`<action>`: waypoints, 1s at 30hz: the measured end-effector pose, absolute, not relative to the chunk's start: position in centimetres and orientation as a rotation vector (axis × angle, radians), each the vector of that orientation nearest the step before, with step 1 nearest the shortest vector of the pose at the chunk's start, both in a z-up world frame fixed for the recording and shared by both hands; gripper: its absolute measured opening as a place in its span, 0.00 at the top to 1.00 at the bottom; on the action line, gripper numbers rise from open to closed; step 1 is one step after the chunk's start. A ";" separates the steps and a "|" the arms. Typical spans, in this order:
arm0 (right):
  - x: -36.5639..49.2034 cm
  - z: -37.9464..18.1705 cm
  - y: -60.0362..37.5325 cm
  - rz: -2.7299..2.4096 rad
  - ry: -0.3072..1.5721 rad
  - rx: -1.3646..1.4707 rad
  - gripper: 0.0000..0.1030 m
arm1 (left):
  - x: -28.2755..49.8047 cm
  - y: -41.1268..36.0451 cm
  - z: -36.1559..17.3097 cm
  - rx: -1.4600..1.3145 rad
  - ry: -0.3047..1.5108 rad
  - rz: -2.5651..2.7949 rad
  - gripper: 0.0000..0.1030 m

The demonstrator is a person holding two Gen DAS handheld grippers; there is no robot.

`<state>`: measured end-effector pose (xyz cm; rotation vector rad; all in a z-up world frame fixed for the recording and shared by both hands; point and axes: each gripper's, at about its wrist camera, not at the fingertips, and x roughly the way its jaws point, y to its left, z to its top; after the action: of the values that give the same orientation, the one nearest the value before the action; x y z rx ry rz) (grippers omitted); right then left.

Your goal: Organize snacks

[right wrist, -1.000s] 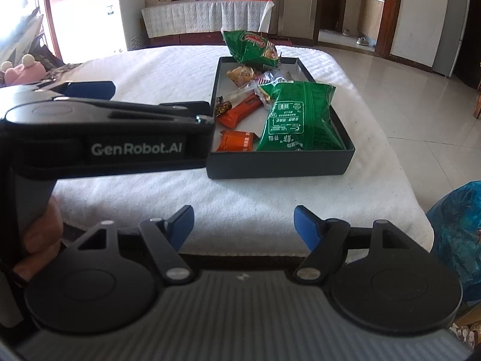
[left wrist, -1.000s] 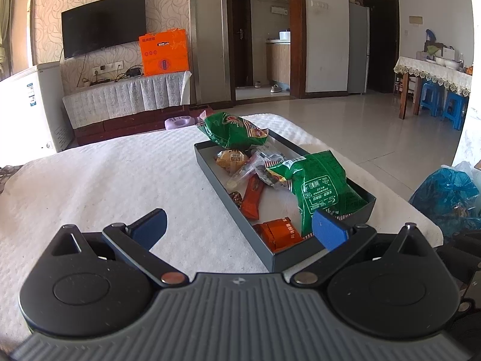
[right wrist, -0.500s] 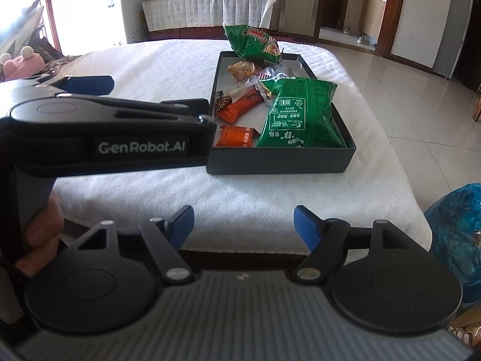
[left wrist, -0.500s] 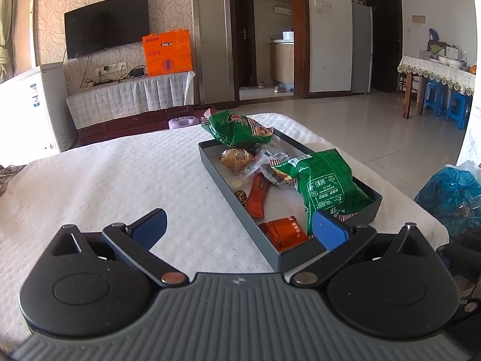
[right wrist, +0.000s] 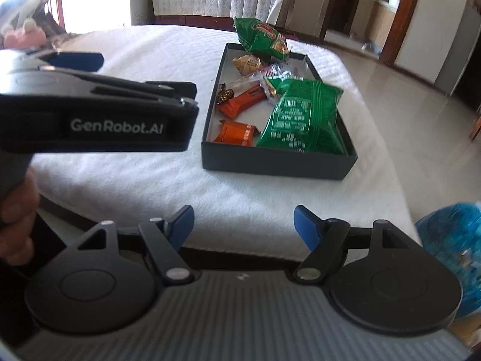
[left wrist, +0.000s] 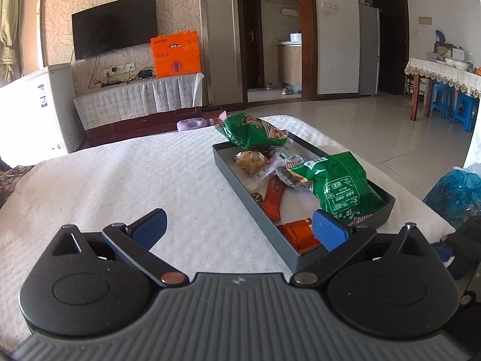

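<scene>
1. Dark tray (right wrist: 279, 162) on white cloth, holding mixed snacks.
2. Big green bag (right wrist: 300, 117) lies flat at near end.
3. Second green bag (right wrist: 261, 37) propped on far rim.
4. Two orange packets (right wrist: 236, 132) along left side.

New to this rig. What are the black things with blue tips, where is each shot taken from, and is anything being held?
No robot arm here: a person holds a hand-held two-finger gripper in each hand. Each picture comes from a fisheye camera on one gripper, looking along its blue-tipped fingers.

In the left view, the left gripper is open and empty. In the right view, the right gripper is also open and empty; the black bar marked GenRobot.AI is the left gripper seen from the side.

On the white cloth sits a dark tray holding two green snack bags, orange packets and small wrapped snacks. Nothing is held.
</scene>
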<state>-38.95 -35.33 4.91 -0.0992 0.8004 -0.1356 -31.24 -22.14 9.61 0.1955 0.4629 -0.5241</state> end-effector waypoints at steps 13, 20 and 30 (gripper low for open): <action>-35.4 4.9 -37.5 -0.154 0.812 -0.124 0.27 | -30.3 -21.0 10.0 0.165 0.475 -0.506 0.00; -34.1 5.2 -38.2 -0.181 0.776 -0.196 0.27 | -30.0 -21.1 10.1 0.165 0.476 -0.500 0.00; -33.2 4.2 -37.1 -0.182 0.811 -0.315 0.27 | -29.9 -20.9 9.9 0.169 0.483 -0.489 0.00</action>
<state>-33.22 -37.10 4.21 -0.3145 0.8108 -0.1820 -29.85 -20.95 9.95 0.1690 0.4825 -0.4889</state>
